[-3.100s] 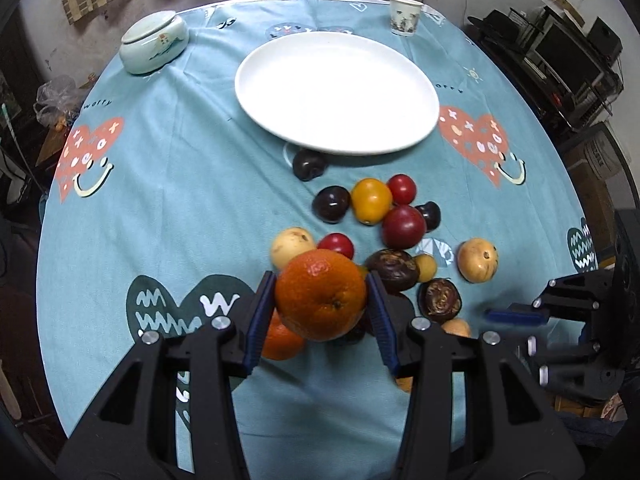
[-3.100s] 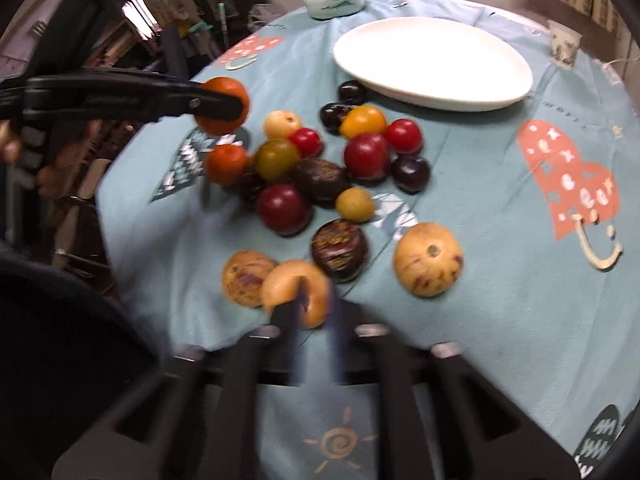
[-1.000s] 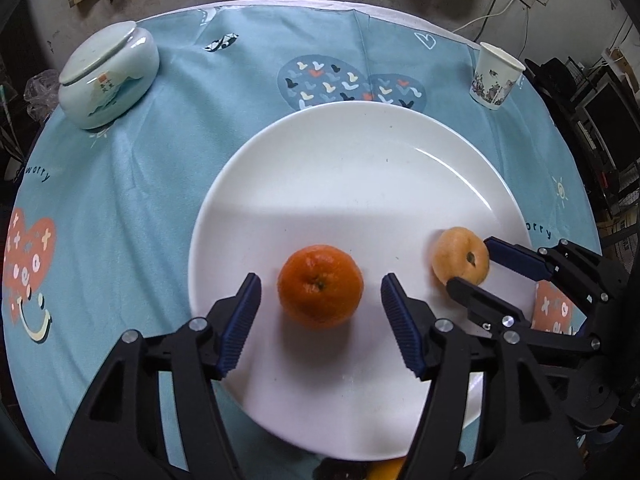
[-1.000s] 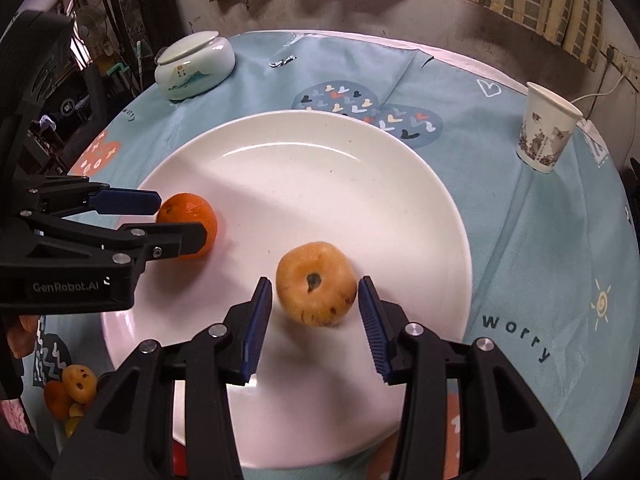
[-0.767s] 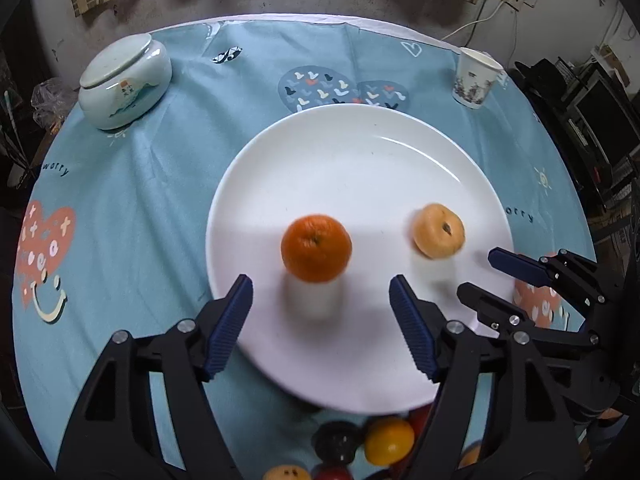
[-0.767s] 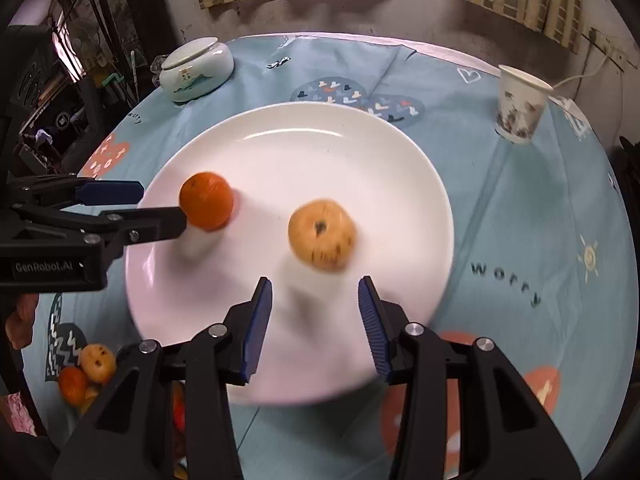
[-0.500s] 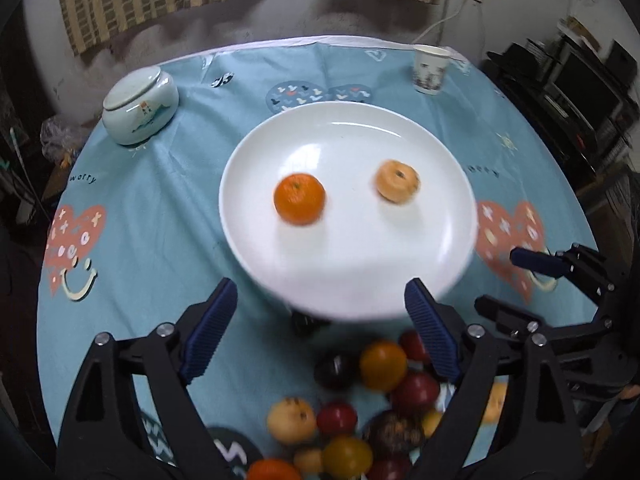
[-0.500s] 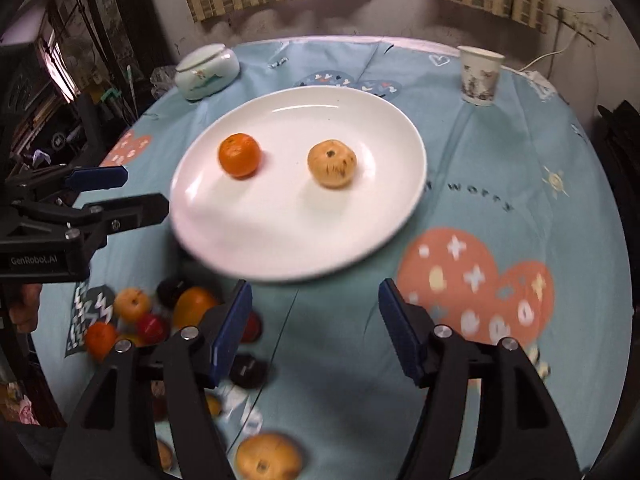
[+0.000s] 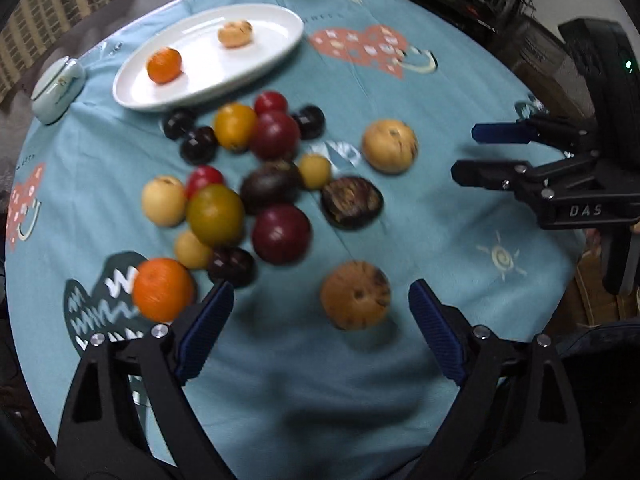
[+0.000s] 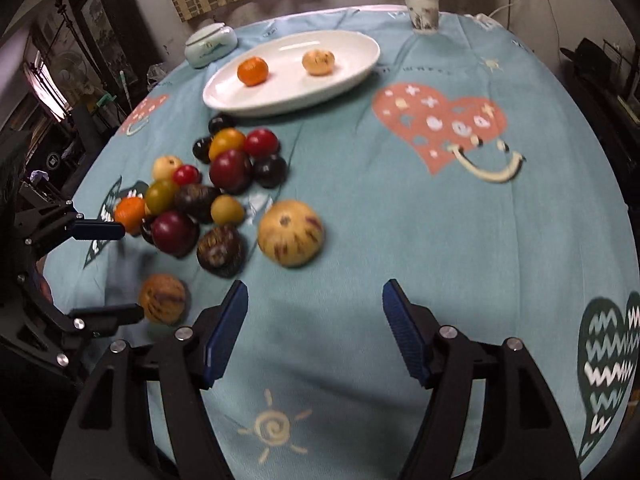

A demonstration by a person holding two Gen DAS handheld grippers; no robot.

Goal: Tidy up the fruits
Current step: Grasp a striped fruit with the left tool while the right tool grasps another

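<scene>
Two fruits [image 10: 252,71] on white plate [image 10: 352,46]

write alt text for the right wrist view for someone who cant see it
The open right claw hovers empty above a blue patterned tablecloth, facing a loose pile of mixed fruit at left. Beyond it a white plate holds an orange and a tan fruit. The left claw reaches in from the left edge.
</scene>
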